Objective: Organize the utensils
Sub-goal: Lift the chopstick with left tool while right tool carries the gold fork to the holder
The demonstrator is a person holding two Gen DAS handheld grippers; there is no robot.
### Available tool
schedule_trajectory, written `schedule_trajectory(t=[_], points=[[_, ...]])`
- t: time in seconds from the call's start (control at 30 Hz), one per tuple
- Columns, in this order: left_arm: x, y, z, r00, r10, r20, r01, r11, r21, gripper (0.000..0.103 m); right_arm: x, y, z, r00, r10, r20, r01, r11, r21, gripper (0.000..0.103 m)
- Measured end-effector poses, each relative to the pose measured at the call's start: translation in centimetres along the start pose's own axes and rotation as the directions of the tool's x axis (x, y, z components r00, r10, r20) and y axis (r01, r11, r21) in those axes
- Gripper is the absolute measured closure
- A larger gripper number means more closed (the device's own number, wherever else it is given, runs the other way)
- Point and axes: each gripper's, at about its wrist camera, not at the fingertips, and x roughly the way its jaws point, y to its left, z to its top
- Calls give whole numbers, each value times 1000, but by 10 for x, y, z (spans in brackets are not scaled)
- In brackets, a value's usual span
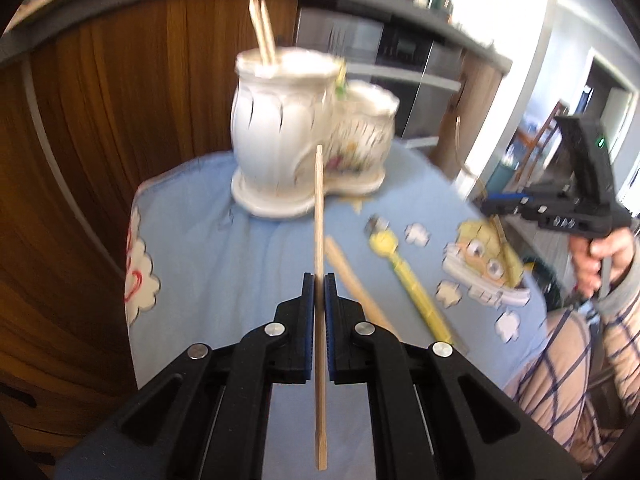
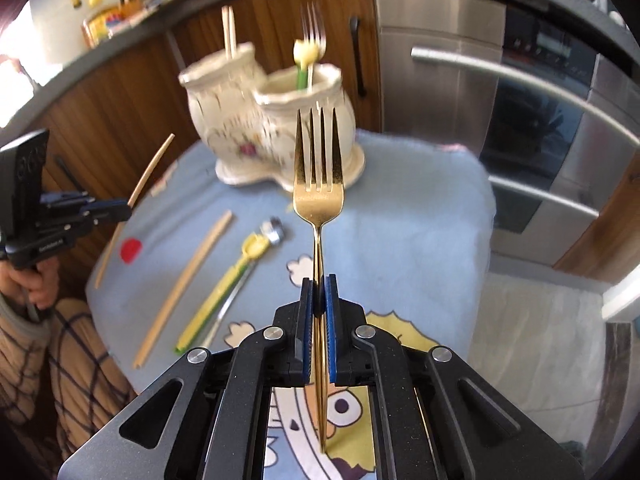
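Note:
My left gripper [image 1: 319, 280] is shut on a wooden chopstick [image 1: 319, 208] that points up and away, above the blue cloth. Beyond it stands a white ceramic two-pot holder [image 1: 280, 132] with two chopsticks [image 1: 262, 32] in its taller pot. My right gripper [image 2: 319, 284] is shut on the handle of a gold fork [image 2: 318, 184], tines toward the holder [image 2: 272, 128]. The lower pot holds a silver fork and a yellow-topped utensil [image 2: 308, 52]. One loose chopstick [image 2: 188, 280] and a yellow-handled utensil [image 2: 224, 292] lie on the cloth.
A blue cartoon-print cloth [image 2: 408, 232] covers the small table, whose edge drops off on the left and right. Wooden cabinet doors [image 1: 100, 120] stand behind it and a stainless oven [image 2: 520, 120] to the right. A person's checked sleeve [image 2: 60, 340] is at the left.

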Motion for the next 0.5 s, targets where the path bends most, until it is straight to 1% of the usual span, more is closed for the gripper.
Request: schedule_trajectory(t=[0.1, 0.13, 0.2, 0.23, 0.37, 0.5], points=[[-17, -5, 2, 996, 6, 89, -5, 1000, -14, 98, -9, 6, -1, 998, -7, 66, 7, 1000, 8, 96], [-21, -6, 3, 992, 8, 122, -6, 1000, -19, 98, -11, 8, -2, 996, -8, 84, 7, 1000, 10, 96], [-27, -7, 5, 986, 18, 166, -14, 1000, -25, 98, -16, 13, -4, 994, -14, 108, 14, 1000, -1, 96], [-29, -9, 7, 980, 26, 198, -21, 999, -27, 98, -17, 15, -4, 992, -14, 123, 15, 1000, -2, 96], [-36, -14, 14, 964, 54, 261, -49, 998, -29, 98, -23, 22, -4, 987, -8, 163, 9, 1000, -10, 96], [-37, -18, 20, 950, 86, 300, -81, 996, -28, 98, -29, 25, -3, 981, -4, 195, 7, 1000, -13, 96]])
